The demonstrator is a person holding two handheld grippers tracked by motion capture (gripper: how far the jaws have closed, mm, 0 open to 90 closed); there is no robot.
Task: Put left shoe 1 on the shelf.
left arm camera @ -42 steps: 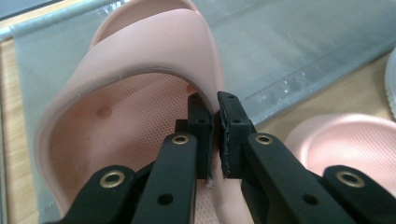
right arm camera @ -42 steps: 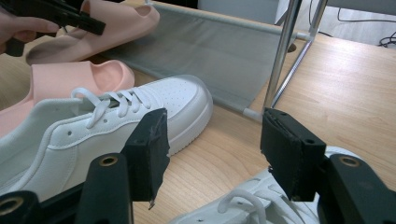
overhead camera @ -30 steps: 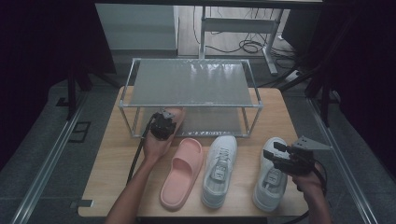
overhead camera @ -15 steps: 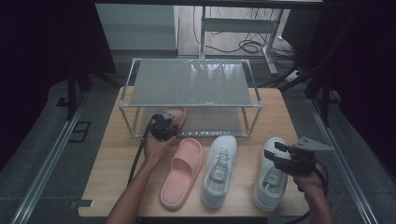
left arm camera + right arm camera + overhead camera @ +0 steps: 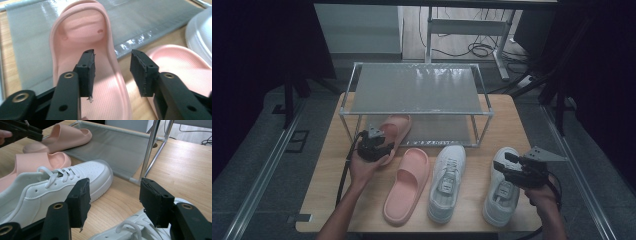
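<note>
One pink slipper (image 5: pixel 82 37) toe-first on rack's lower shelf (image 5: pixel 27 47); left gripper (image 5: pixel 112 71) released astride rim.

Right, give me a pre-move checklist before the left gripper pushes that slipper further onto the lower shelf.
1. Left gripper astride the slipper's side wall: ok, jaws open, one inside, one outside.
2. Slipper toe on the lower shelf: ok, heel end off it.
3. Slipper clear of the rack's front post: cannot tell.
4. Second slipper apart from the first: ok.
5. Right gripper out of the way: ok, open over the right sneaker.
</note>
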